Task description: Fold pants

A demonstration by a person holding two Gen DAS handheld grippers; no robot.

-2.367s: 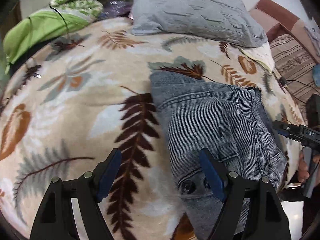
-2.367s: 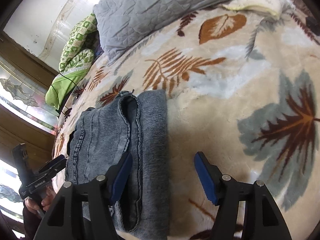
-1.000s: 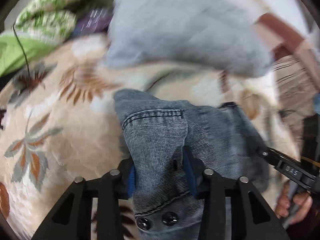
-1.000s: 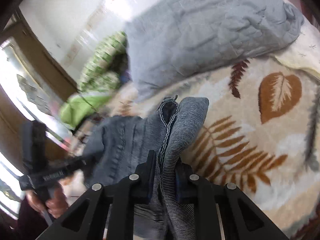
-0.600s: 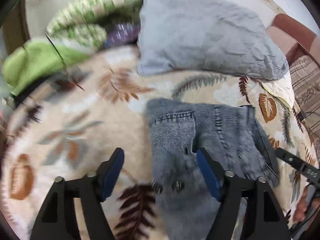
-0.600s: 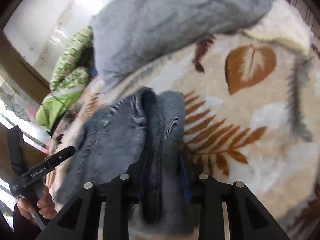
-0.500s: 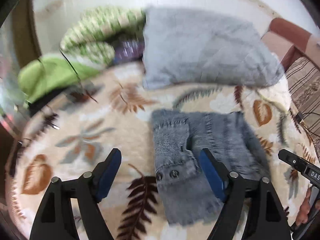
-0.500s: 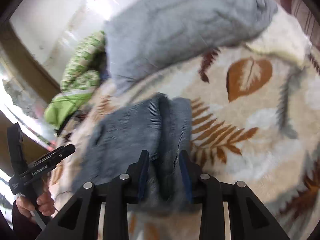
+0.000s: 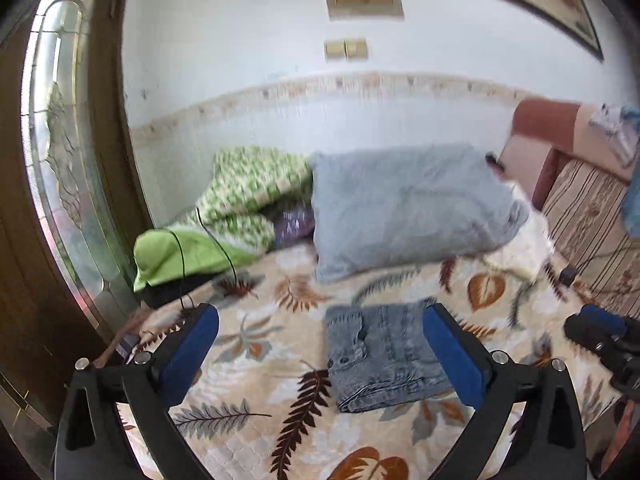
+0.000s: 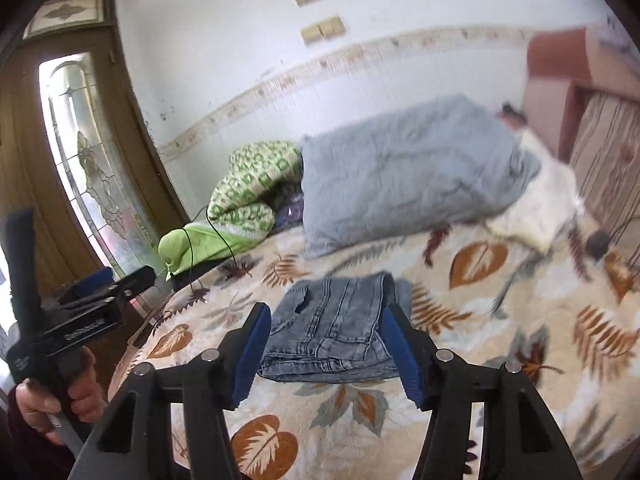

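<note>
Left wrist view shows the pants (image 9: 380, 356) folded on the bed (image 9: 256, 396), your left hand-held gripper (image 9: 320, 354) opening wide above them. Your right hand-held gripper (image 10: 326, 344) is opening too, empty. Dip back and a finger could snag the top layer.

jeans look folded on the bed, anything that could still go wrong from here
The folded jeans lie free on the soft leaf-print blanket; the layers could slump open. Both the left gripper and right gripper are opening with nothing between them. The black cable by the green bedding could snag a low-moving hand.
</note>
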